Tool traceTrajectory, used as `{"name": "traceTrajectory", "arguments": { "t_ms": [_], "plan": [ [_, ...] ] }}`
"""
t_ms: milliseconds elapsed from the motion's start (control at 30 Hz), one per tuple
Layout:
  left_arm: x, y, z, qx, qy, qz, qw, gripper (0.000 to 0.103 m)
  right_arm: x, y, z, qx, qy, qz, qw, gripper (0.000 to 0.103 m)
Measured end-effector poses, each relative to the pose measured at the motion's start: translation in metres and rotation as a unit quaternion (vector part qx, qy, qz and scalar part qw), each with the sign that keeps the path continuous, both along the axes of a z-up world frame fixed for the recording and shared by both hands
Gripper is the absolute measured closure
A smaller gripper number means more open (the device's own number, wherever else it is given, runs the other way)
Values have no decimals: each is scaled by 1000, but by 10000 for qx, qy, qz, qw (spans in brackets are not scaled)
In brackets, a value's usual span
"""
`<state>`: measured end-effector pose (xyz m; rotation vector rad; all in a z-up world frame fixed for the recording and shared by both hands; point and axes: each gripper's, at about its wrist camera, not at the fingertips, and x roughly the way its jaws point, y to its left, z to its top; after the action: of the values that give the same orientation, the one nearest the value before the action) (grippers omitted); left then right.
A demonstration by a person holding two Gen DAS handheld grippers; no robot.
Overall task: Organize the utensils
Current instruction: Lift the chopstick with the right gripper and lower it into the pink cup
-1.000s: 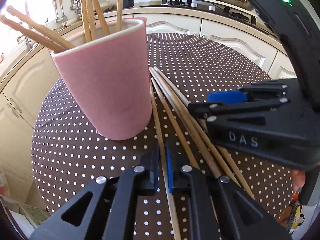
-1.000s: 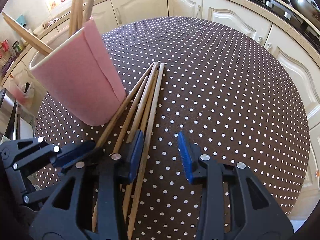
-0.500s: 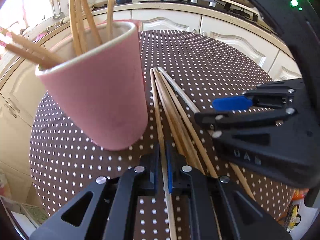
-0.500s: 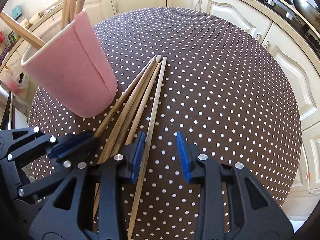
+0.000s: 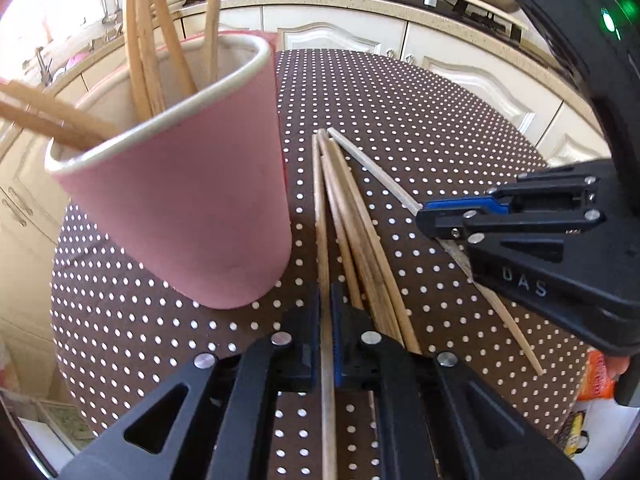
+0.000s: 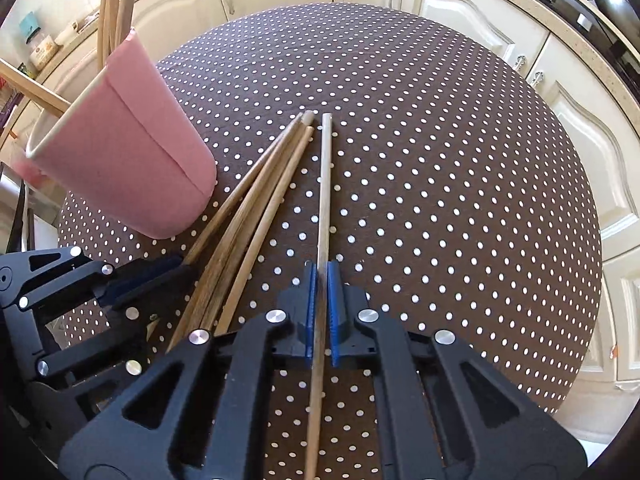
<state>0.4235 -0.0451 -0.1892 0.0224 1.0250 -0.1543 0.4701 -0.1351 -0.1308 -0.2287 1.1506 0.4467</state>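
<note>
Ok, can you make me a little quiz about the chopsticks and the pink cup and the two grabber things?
1. True or false: the right gripper is clamped on the pale chopstick.
2. What stands inside the pink cup? A) spoons B) chopsticks C) nothing
3. Fill in: the left gripper pinches one chopstick lying right next to the ____.

Key: 1 true. 2 B: several chopsticks in the cup. 3 pink cup; the loose bundle lies on the dotted tablecloth.

Pink cup (image 5: 188,208), tan chopsticks (image 5: 360,224), brown tablecloth (image 6: 440,160) dotted white — black grippers, blue-lined jaws.
</note>
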Motion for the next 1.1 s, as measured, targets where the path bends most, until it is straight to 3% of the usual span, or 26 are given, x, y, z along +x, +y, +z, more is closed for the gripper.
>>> {"name": "traceTrajectory", "arguments": {
  "t_ms": [200,367,600,800,1100],
  "plan": [
    [-25,5,11,-245,-462,1,9986,98,-21,-19,8,348,-219,-118,9991,97],
    [-43,9,31,-475,-954,-133,9942,98,-39,-37,32,775,-557,-194,9952,97],
    [-82,18,62,-976,-1772,-321,9788,98,-72,-52,69,1436,-1141,-256,9827,97],
    [-107,28,93,-1277,-2751,-220,9526,98,-88,-49,109,2139,-1699,-280,9616,97],
    [-110,39,131,-1505,-4106,336,8987,98,-77,-29,147,2946,-2350,-169,9261,97]
  ]
}}
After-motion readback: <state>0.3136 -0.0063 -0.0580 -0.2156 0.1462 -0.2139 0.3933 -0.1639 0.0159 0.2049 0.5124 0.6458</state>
